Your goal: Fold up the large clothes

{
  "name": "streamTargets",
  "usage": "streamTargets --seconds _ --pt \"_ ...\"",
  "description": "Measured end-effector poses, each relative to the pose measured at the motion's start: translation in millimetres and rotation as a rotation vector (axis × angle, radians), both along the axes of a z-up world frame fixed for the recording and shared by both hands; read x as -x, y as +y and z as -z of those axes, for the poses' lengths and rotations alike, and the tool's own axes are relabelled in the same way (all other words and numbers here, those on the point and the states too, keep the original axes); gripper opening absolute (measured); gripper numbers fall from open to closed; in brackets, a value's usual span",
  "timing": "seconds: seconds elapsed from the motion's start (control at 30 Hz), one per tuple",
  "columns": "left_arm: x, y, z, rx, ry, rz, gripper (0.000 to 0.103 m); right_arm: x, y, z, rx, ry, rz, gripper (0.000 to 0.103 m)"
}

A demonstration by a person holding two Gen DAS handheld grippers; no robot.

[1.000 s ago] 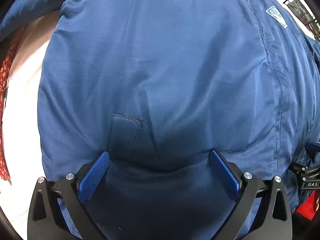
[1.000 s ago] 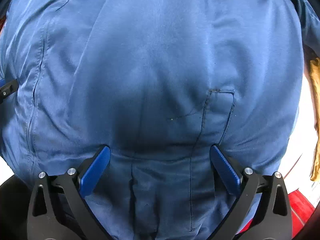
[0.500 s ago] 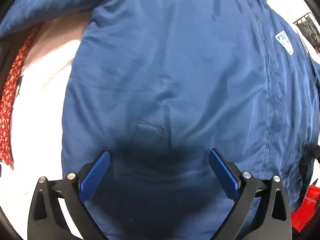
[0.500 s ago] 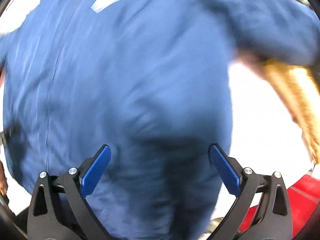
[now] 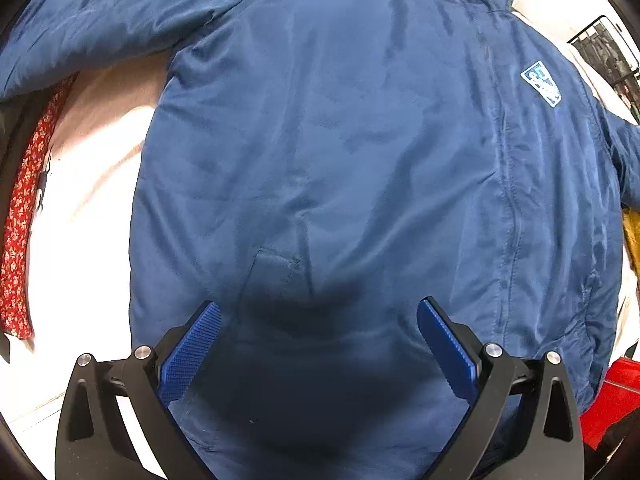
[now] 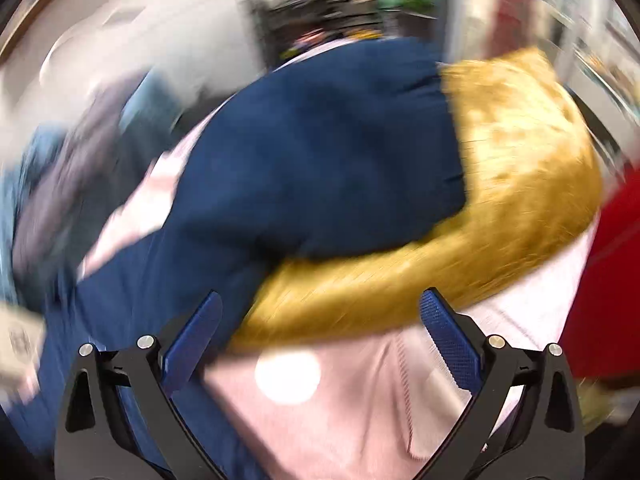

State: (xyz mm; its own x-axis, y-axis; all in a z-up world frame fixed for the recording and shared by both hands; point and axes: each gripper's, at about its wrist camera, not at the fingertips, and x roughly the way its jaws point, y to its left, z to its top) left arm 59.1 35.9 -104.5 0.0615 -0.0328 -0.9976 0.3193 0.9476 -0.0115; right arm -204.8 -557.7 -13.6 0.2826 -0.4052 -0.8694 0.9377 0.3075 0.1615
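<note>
The left gripper point(image 5: 318, 312) hung above the lower front of the blue jacket point(image 5: 360, 160), its blue-padded jaws spread wide and gripping nothing. A stitched pocket flap point(image 5: 276, 264) lay just ahead of the gap between the jaws, inside the shadow cast on the cloth. The jacket lay front-up and spread flat on a pale pink sheet point(image 5: 92, 184), with the closed front placket point(image 5: 508, 184) running up to the collar and a white-and-blue chest patch point(image 5: 541, 83) to the right of it. One sleeve point(image 5: 100, 28) extended out to the upper left. A red floral cloth point(image 5: 24, 200) ran along the left edge of the sheet, clear of the jacket. A red object point(image 5: 616, 400) sat at the lower right, and a mustard-yellow scrap point(image 5: 632, 236) showed past the jacket's right edge.

The right gripper point(image 6: 320, 316) was likewise opened wide and empty (this view was heavily motion-blurred, so fine detail could not be read). Its left finger point(image 6: 192, 340) overlapped the jacket's dark blue cloth point(image 6: 320, 160); whether they touched could not be told. A sleeve portion of that cloth lay draped over a mustard-yellow cushion point(image 6: 520, 184), which occupied the space directly ahead of the jaws. Pink sheet point(image 6: 360, 420) lay below them, and a red surface point(image 6: 608, 280) stood at the right edge. The blurred background showed room clutter only.
</note>
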Motion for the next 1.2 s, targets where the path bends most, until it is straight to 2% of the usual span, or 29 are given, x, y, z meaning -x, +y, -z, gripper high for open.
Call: streamTargets --seconds 0.13,0.23,0.33,0.37,0.43,0.5,0.67,0.73,0.87,1.03,1.1,1.2 --pt "0.0 -5.8 -4.2 -0.005 0.001 -0.003 0.097 31.4 -41.1 19.1 -0.103 -0.067 0.153 0.096" --pt "1.5 -5.0 -4.9 -0.001 0.006 -0.022 0.097 46.0 -67.9 33.4 -0.143 -0.167 0.198 0.083" --pt "4.5 5.2 -1.9 0.002 0.016 -0.037 0.097 47.0 -94.7 38.8 -0.164 -0.206 0.178 0.047" --pt "7.8 8.9 -5.0 0.002 0.015 -0.042 0.097 44.7 -103.2 40.2 -0.178 -0.221 0.177 0.043" --pt "6.3 8.1 -5.6 0.004 0.010 -0.048 0.097 53.2 -113.5 31.1 -0.177 -0.251 0.180 0.023" --pt "6.3 12.2 -4.3 0.006 0.005 -0.052 0.097 46.1 -120.0 12.7 -0.145 -0.271 0.150 0.013" --pt "8.5 16.2 -6.6 0.017 0.000 -0.064 0.097 39.7 -137.7 -59.9 0.022 -0.287 0.117 0.010" --pt "9.9 15.6 -8.4 0.023 0.000 -0.068 0.097 35.7 -141.7 -75.2 0.044 -0.287 0.103 0.010" --pt "7.8 17.3 -15.0 0.034 -0.001 -0.068 0.097 22.5 -125.7 -80.2 0.032 -0.253 0.068 0.010" --pt "11.1 14.7 -14.4 0.042 -0.005 -0.079 0.097 -29.1 -68.8 -84.5 0.088 -0.173 -0.125 0.010" --pt "12.4 20.4 -14.9 0.045 -0.008 -0.088 0.097 -67.9 -37.4 -86.0 0.087 -0.147 -0.262 0.010" --pt "14.0 30.5 -15.0 0.051 -0.014 -0.106 0.097 -115.9 10.3 -91.1 0.092 -0.161 -0.435 0.010"
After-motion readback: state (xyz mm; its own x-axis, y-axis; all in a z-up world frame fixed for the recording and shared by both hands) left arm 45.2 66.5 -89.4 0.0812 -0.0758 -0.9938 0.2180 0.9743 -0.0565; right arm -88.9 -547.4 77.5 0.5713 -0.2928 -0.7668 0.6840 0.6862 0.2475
